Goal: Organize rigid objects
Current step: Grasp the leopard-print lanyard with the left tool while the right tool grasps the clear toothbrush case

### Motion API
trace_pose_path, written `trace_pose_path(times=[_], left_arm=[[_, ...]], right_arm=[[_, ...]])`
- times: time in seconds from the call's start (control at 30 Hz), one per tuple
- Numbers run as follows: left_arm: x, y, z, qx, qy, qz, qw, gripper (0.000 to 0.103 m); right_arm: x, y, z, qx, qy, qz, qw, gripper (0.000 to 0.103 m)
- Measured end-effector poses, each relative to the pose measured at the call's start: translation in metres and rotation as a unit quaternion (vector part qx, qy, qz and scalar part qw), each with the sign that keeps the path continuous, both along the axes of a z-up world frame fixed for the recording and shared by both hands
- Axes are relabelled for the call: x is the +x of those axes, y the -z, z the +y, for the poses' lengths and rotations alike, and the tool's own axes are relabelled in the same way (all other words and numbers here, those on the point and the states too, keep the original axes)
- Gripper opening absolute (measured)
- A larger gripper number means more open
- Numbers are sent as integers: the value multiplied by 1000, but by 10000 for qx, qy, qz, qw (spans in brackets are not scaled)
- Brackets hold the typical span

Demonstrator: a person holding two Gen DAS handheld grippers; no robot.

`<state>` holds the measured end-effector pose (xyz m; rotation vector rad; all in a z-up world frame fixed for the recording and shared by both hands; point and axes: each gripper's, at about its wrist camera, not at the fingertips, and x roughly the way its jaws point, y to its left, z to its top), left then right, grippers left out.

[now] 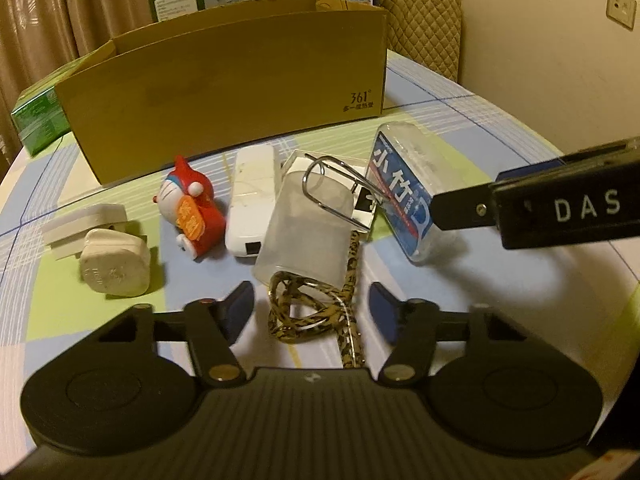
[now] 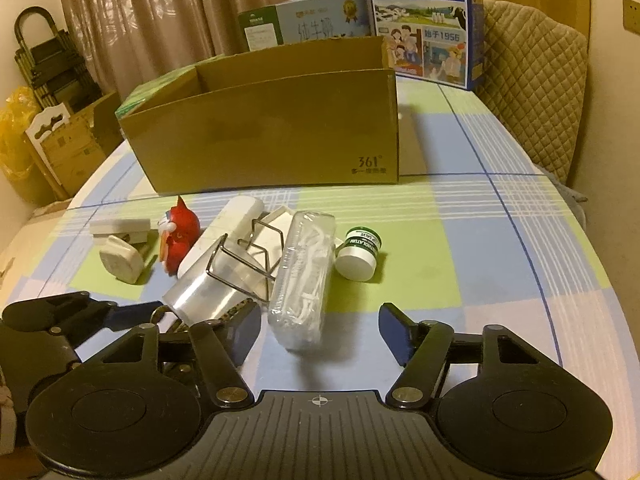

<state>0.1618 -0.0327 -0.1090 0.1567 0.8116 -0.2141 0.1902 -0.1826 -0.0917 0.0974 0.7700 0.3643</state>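
We see the things to sort lying in a loose row on the checked tablecloth (image 2: 500,248), all in front of the open cardboard box (image 2: 272,136) that stands toward the table's far edge. From the left end: a white plug (image 1: 114,268) with a flat white block (image 1: 86,224) just behind it, a red toy figure (image 1: 192,212), a long white adapter (image 1: 252,204), a frosted plastic case (image 1: 308,224) with a wire clip (image 1: 340,192) resting across its top, and a clear floss-pick box (image 2: 304,272). A small green-labelled jar (image 2: 358,254) lies on its side just beside the floss box, at the right end of the row. A leopard-patterned cord (image 1: 312,312) coils at the near end of the frosted case.

Our left gripper (image 1: 312,312) hangs over that cord, jaws partly apart with the cord between them, pads not touching it. Our right gripper (image 2: 320,332) has its jaws partly apart on either side of the floss box's near end, with a clear gap on the right side.

Behind the cardboard box stand a blue milk carton (image 2: 428,20) and a green-and-white carton (image 2: 304,20).
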Motion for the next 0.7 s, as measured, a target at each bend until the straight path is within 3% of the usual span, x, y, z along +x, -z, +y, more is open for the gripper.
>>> trace_pose_path(times=[0.07, 0.1, 0.37, 0.57, 0.7], left_arm=[[-1, 2, -2, 43, 9, 0, 10000, 39], [-1, 2, -2, 45, 21, 23, 10000, 37], [-14, 0, 1, -30, 5, 127, 9999, 36], [-22, -1, 5, -156, -29, 170, 9997, 36], [-25, -3, 6, -181, -45, 157, 9997, 35]], right_arm=[[2, 1, 2, -17, -19, 7, 10000, 61], [3, 2, 3, -28, -32, 13, 10000, 60], [14, 4, 14, -140, -127, -8, 9998, 57], [20, 8, 20, -221, -134, 25, 9997, 51], [26, 10, 24, -232, -139, 40, 9996, 40]])
